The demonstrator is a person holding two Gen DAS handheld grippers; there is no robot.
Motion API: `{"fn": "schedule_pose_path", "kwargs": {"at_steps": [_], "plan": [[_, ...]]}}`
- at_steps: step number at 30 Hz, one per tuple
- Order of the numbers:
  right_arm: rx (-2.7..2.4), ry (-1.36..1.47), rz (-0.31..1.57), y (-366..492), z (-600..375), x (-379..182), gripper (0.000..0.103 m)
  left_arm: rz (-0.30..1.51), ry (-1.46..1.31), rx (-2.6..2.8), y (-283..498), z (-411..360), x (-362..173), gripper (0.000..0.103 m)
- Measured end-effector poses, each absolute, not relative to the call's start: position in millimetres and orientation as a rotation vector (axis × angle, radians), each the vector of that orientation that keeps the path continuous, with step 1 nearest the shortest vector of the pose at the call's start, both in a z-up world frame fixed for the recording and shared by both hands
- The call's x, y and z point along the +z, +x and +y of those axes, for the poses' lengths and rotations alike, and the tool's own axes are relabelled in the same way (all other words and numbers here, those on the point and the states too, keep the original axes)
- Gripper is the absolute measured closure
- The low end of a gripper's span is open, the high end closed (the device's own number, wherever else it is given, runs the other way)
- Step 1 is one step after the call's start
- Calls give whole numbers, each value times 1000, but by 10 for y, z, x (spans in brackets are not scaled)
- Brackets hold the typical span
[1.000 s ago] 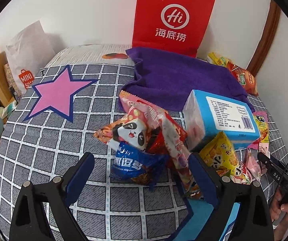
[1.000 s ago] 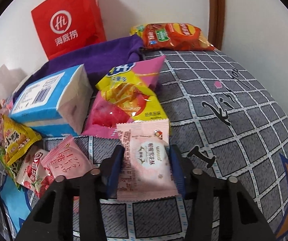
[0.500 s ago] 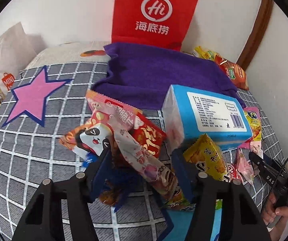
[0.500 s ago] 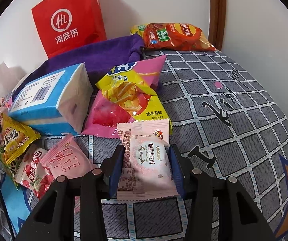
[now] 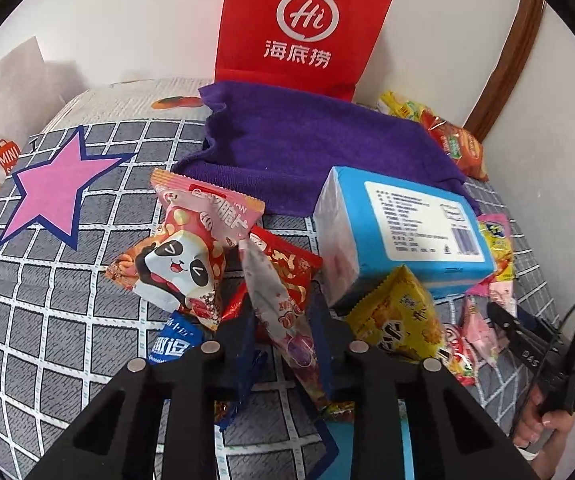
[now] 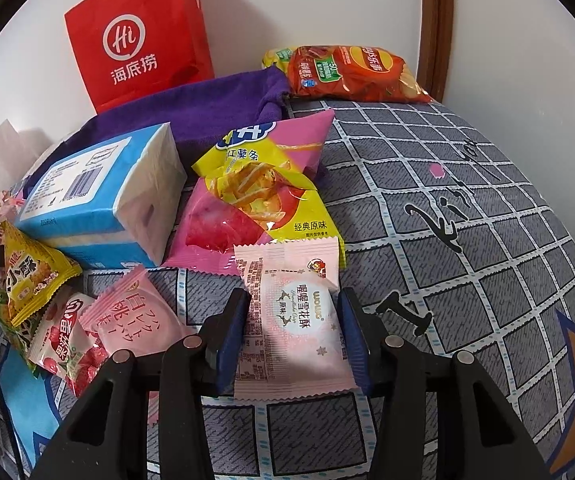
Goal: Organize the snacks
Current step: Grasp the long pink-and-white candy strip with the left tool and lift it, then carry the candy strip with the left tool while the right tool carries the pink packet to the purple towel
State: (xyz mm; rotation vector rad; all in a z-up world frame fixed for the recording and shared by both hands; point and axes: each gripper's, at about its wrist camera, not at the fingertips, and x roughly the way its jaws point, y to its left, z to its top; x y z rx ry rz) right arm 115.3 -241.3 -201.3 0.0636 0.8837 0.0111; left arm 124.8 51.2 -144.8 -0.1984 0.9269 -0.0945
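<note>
Between clamped right fingers, pink snack packet, long axis pointing away.

Glossy crinkled plastic snack packets, matt paper red bag, fuzzy purple cloth, woven checked bedsheet, polished wooden trim

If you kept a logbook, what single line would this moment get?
left gripper: shut on long pale packet | right gripper: shut on pink snowflake-crisp packet | bedspread
</note>
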Motion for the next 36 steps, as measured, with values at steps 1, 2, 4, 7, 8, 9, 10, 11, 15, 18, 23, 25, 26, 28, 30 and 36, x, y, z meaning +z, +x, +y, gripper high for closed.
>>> {"fn": "schedule_pose_path", "kwargs": {"at_steps": [1, 2, 4, 7, 8, 9, 10, 11, 15, 18, 23, 25, 26, 28, 30, 36], "plan": [[11, 63, 884, 1155, -2412, -2013, 56, 923, -204, -97, 1227, 526, -1424, 81], [10, 62, 884, 1158, -2411, -2012, 56, 917, -207, -100, 1203, 540, -1401, 82], [8, 57, 884, 1159, -2406, -2010, 57, 905, -210, -103, 1159, 571, -1355, 85], [10, 49, 882, 1152, -2395, -2006, 60, 892, -222, -104, 1102, 633, -1295, 86], [12, 47, 881, 1152, -2394, -2006, 61, 888, -226, -102, 1084, 654, -1274, 87], [12, 45, 881, 1149, -2390, -2005, 63, 883, -226, -99, 1066, 673, -1250, 87], [12, 43, 879, 1143, -2384, -2000, 63, 876, -225, -96, 1049, 692, -1218, 87], [12, 41, 878, 1139, -2379, -1998, 64, 872, -224, -95, 1037, 702, -1199, 88], [15, 26, 883, 1106, -2342, -1972, 65, 855, -215, -95, 991, 725, -1106, 88], [13, 42, 867, 1034, -2334, -1876, 65, 847, -213, -100, 961, 717, -1049, 88], [9, 20, 823, 903, -2299, -1634, 65, 829, -209, -112, 966, 686, -928, 88], [10, 21, 808, 871, -2296, -1516, 65, 822, -208, -116, 984, 667, -873, 88], [9, 22, 801, 858, -2299, -1461, 65, 823, -208, -117, 1001, 657, -850, 88], [12, 31, 788, 852, -2301, -1315, 65, 831, -207, -119, 1048, 631, -807, 88], [31, 62, 783, 882, -2292, -1170, 65, 827, -202, -130, 1083, 605, -765, 88], [64, 82, 737, 1061, -2198, -806, 65, 821, -183, -119, 1240, 582, -606, 88]]}}
